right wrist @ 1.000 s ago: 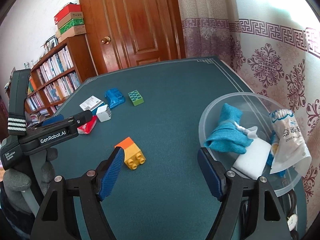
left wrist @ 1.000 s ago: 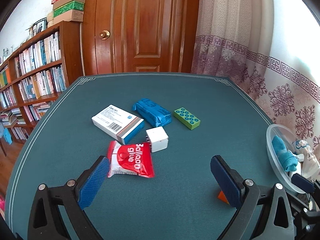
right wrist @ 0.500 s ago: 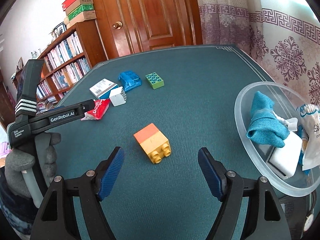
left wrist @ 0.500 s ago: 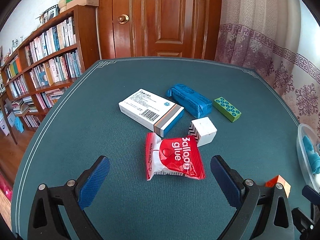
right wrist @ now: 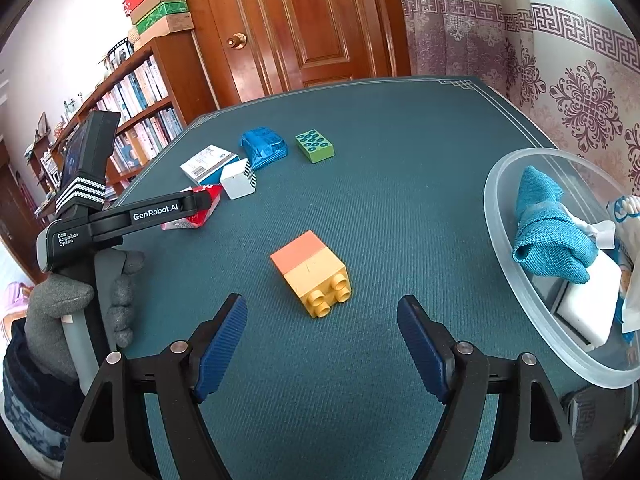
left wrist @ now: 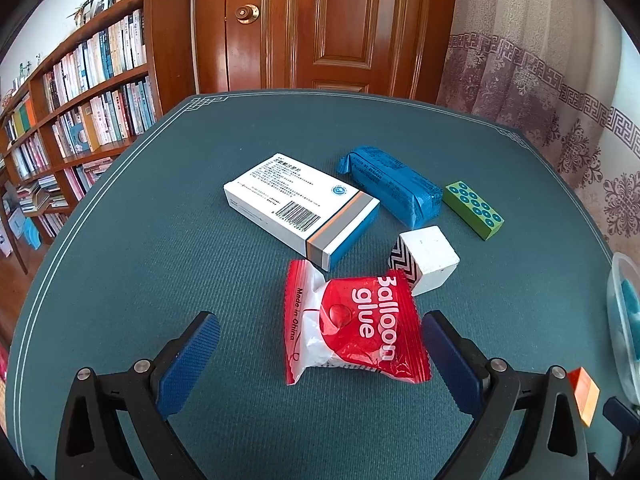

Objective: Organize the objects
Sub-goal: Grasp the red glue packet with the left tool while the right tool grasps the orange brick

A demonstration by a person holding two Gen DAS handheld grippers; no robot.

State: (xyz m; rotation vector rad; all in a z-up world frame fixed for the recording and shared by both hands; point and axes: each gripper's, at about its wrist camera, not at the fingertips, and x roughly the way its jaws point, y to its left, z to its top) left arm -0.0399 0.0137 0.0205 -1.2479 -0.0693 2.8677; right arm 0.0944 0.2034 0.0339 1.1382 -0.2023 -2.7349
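A red "Balloon glue" packet (left wrist: 352, 328) lies on the green table just ahead of my open, empty left gripper (left wrist: 316, 344), near its right finger. Behind it lie a white medicine box (left wrist: 300, 210), a white cube (left wrist: 428, 258), a blue wrapped pack (left wrist: 394, 190) and a green studded block (left wrist: 472, 210). In the right wrist view an orange-and-yellow toy brick (right wrist: 310, 272) lies just ahead of my open, empty right gripper (right wrist: 320, 320). A clear plastic bowl (right wrist: 504, 280) at the right holds a teal cloth (right wrist: 548, 236), a white block and a packet.
The left gripper's body and the gloved hand (right wrist: 80, 280) stand at the left in the right wrist view. A bookshelf (left wrist: 76, 108) and a wooden door (left wrist: 328, 24) are behind the table. The table edge (left wrist: 100, 196) curves along the left.
My left gripper has swung left and closer to the red packet, now between its fingers' line. My right gripper has moved left toward the brick; the bowl has shifted right in view.
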